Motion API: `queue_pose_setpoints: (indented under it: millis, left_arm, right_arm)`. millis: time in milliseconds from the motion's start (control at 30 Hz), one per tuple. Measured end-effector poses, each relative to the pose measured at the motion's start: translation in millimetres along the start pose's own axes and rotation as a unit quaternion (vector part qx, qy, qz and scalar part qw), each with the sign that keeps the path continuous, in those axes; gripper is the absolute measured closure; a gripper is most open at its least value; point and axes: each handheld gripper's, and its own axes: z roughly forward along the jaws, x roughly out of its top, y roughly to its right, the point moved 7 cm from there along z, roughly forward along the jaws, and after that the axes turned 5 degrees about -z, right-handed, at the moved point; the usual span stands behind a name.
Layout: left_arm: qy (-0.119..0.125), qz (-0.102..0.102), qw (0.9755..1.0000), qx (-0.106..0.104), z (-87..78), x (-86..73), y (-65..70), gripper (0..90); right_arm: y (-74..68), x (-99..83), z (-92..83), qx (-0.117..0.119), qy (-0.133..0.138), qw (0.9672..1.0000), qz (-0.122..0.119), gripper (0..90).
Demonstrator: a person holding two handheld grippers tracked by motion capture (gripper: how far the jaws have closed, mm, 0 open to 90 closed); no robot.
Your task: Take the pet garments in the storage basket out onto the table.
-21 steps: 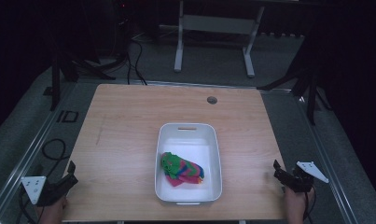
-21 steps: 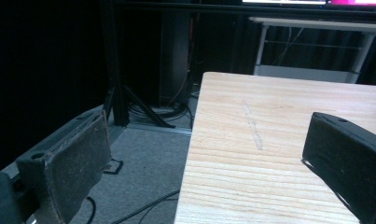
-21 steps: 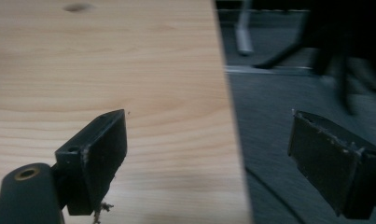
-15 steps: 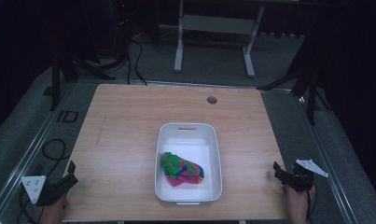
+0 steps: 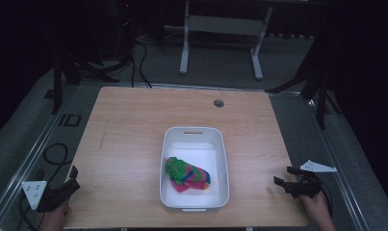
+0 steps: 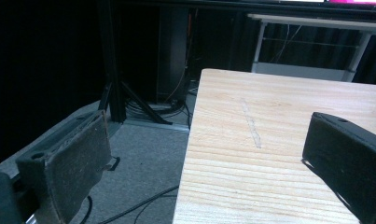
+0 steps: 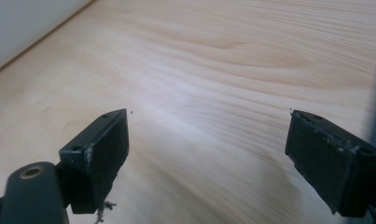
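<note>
Right tongs [image 5: 284, 179] slid a bit inward over bench [image 5: 134, 125] edge toward tub [image 5: 220, 159], spread wide, empty. Left tongs [image 5: 72, 177] same spot, released too. Cloth [image 5: 187, 174] untouched; grab probably next.

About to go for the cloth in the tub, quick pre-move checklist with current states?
1. Right claw open, nothing between the jaws: ok.
2. Left claw open, nothing between the jaws: ok.
3. Multicoloured cloth lies inside the white tub, near end: ok.
4. Bare tabletop between right claw and tub: ok.
5. Cloth bunched, a loose edge to pinch: cannot tell.
6. Either claw touching the cloth: not ok, both sit at the table's near corners.
</note>
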Motion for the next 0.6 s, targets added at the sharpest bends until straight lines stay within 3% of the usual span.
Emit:
queue_pose_setpoints:
  millis: [100, 200, 333, 400, 467, 600]
  left_arm:
    - [0.0, -0.001, 1.0, -0.001, -0.2, 0.0, 0.1, 1.4]
    - [0.0, -0.001, 1.0, -0.002, -0.2, 0.0, 0.2, 1.4]
    - [0.0, 0.001, 1.0, -0.003, -0.2, 0.0, 0.3, 1.3]
    - [-0.002, 0.003, 1.0, -0.003, -0.5, -0.3, 0.3, 1.3]
    - [-0.003, 0.004, 1.0, -0.004, -0.4, -0.4, 0.6, 1.4]
    - [-0.001, 0.001, 1.0, -0.005, -0.4, -0.1, 0.3, 1.4]
  right_arm:
    - [-10.3, 1.9, 4.2, 0.044, -0.013, 0.9972, -0.059, 13.3]
    - [-20.0, 1.6, 9.7, 0.075, -0.04, 0.991, -0.103, 13.3]
    - [-35.7, 6.0, 15.3, 0.114, -0.063, 0.9829, -0.13, 14.4]
    - [-44.4, 9.6, 17.4, 0.127, -0.068, 0.9775, -0.155, 14.6]
    - [-50.8, 14.5, 19.2, 0.133, -0.072, 0.9747, -0.165, 14.7]
    - [-65.1, 25.0, 19.1, 0.158, -0.083, 0.9701, -0.164, 14.8]
